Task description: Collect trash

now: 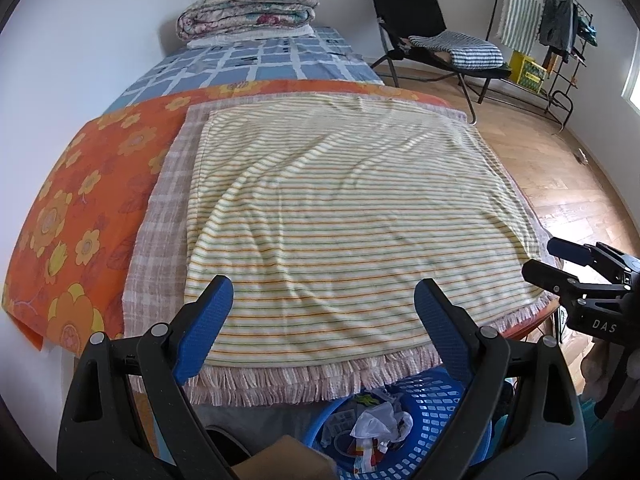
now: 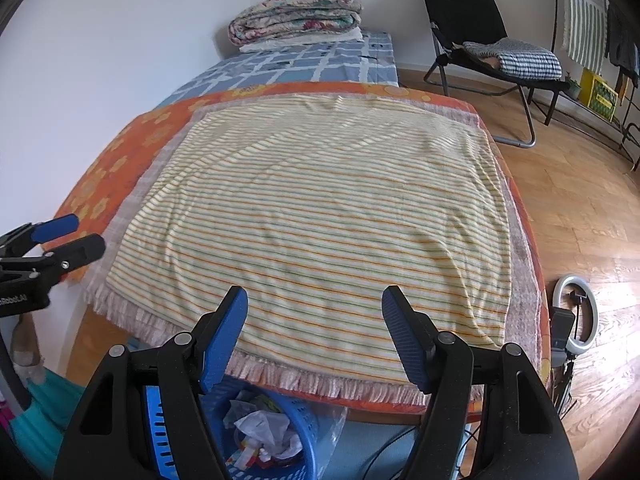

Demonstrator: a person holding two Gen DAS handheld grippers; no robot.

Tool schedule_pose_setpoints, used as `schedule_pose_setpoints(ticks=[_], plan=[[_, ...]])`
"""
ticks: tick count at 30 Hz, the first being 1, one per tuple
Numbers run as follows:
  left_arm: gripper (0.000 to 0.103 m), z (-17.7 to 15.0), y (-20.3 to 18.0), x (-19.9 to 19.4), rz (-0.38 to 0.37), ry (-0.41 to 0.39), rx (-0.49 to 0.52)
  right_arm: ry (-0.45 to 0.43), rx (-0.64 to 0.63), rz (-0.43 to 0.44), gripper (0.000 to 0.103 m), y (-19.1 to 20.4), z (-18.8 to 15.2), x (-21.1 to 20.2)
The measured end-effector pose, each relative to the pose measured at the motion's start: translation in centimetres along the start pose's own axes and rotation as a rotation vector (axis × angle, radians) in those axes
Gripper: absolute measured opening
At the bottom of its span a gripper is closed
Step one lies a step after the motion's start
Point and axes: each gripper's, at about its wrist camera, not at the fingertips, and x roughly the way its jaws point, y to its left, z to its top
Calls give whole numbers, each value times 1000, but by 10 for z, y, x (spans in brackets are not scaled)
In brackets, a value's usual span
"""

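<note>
A wide yellow striped towel with a pink fringe point(image 1: 352, 208) lies flat on the bed, on top of an orange sheet with yellow flowers point(image 1: 80, 208). Farther back is a blue checked sheet point(image 1: 256, 64) with a folded flowery quilt point(image 1: 248, 8) on it. The wall is white and the floor is brown wood point(image 2: 572, 200). A black folding chair point(image 1: 424, 28) stands by the wall (a striped cloth lies on its seat).

The left gripper point(image 1: 324, 312) is wide open with nothing in it. The right gripper point(image 2: 316, 320) is wide open and empty too.

The crumpled white trash point(image 2: 264, 428) sits in the round blue plastic basket point(image 2: 304, 412) on the floor, just under the bed's near edge.
</note>
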Motion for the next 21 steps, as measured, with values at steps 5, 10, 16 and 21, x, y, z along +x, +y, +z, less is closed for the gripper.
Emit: schedule_pose_setpoints(ticks=[5, 10, 16, 21], plan=[[94, -1, 11, 3, 25, 8, -26, 56, 37, -36, 69, -20, 0, 18], [94, -3, 24, 2, 60, 3, -44, 124, 127, -105, 69, -68, 8, 55], [94, -8, 42, 3, 102, 0, -64, 170, 179, -276, 69, -129, 24, 110], [94, -12, 60, 9, 122, 17, -100, 151, 321, -229, 80, -165, 32, 131]])
